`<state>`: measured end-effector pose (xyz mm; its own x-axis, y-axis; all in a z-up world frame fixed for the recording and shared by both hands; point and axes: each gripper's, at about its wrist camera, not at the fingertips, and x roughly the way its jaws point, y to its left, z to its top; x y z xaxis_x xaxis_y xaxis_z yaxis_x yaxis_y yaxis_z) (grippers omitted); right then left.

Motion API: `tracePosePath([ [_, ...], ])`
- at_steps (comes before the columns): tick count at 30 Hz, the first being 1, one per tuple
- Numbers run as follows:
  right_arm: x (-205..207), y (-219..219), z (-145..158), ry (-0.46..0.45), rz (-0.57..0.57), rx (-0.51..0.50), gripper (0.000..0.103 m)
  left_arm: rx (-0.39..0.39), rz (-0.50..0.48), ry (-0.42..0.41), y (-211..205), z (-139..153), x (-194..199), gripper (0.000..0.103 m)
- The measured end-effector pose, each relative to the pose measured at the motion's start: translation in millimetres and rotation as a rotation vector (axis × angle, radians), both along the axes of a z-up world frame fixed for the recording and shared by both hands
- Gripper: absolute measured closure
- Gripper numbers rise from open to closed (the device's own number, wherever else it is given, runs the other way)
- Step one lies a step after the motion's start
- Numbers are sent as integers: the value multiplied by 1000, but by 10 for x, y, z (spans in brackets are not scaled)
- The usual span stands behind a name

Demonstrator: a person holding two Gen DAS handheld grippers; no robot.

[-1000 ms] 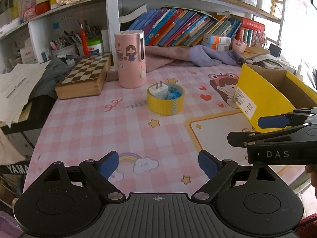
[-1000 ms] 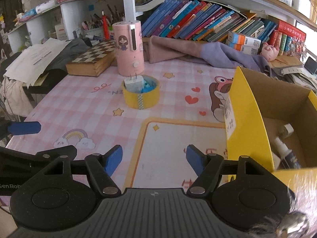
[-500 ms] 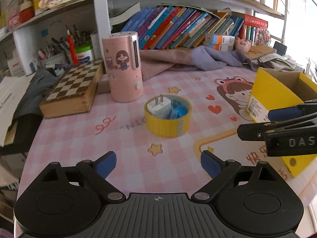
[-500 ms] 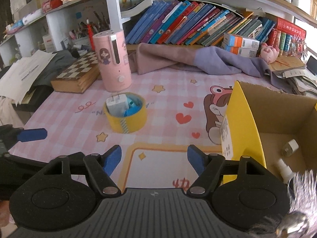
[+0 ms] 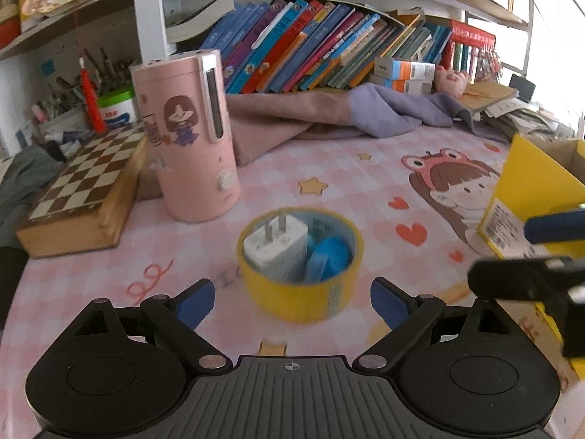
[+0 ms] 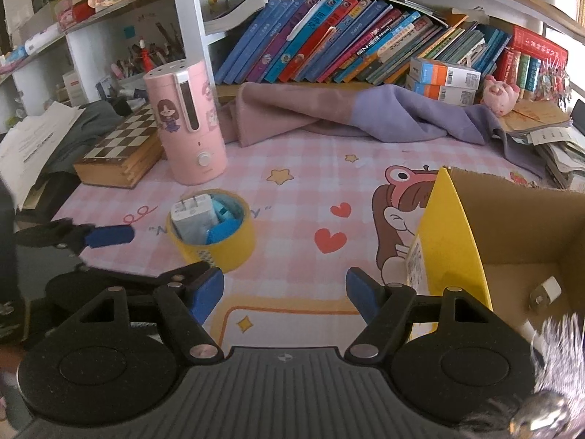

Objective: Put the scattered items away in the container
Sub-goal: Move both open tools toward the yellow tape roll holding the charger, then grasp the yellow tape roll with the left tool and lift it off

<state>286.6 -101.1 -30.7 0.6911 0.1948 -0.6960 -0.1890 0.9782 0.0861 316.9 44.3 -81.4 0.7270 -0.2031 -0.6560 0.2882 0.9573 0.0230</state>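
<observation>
A pink checked tabletop [image 5: 365, 183] holds a yellow roll of tape [image 5: 299, 274] lying flat near its middle. Inside the roll's hollow stand a white plug adapter [image 5: 276, 243], prongs up, and a small blue item [image 5: 331, 256] beside it.

The left gripper [image 5: 292, 301] sits just short of the roll, its blue-padded fingers spread wider than the roll and holding nothing; its jaws have just been opening. The right gripper [image 6: 285, 291] is also open and empty, over bare tabletop between the roll and a yellow cardboard box [image 6: 449, 241] at the right edge. The box already has small white items [image 6: 546, 291] on its floor.

Likely risks: the roll has no bottom, so lifting it by its sides could leave the adapter and blue item behind or spill them. A pinch across the thin ring may slip or deform it. The pink cylinder [image 5: 190, 135] stands close behind the roll and could be knocked.
</observation>
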Motion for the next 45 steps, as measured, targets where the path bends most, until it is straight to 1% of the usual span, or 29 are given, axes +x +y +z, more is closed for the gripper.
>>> tracePosePath([
  [7, 60, -80, -1, -2, -31, -12, 31, -9, -2, -7, -80, -109, 229, 9],
  [13, 111, -109, -14, 4, -38, -12, 31, 0, -4, 7, -130, -189, 320, 9],
  [19, 139, -105, -11, -9, -37, -19, 31, -20, -2, 13, -115, -206, 355, 12],
  [22, 141, -113, 6, -22, -44, -23, 31, -74, -8, 7, -41, -114, 266, 12],
  [26, 149, -144, 37, -42, -60, -17, 31, -147, -8, -14, 83, 91, 70, 12],
  [29, 163, -149, 56, -51, -65, -10, 30, -206, 19, -30, 201, 262, -79, 12],
  [34, 162, -104, 58, -52, -43, -3, 30, -278, 120, -50, 496, 461, -330, 12],
  [39, 182, 0, 19, -37, -4, 7, 30, -266, 215, -54, 746, 526, -524, 12],
  [42, 215, 112, -27, -13, 42, 7, 30, -267, 270, -43, 880, 537, -615, 12],
  [45, 242, 242, -86, 3, 89, 6, 30, -265, 300, -40, 959, 545, -692, 12],
])
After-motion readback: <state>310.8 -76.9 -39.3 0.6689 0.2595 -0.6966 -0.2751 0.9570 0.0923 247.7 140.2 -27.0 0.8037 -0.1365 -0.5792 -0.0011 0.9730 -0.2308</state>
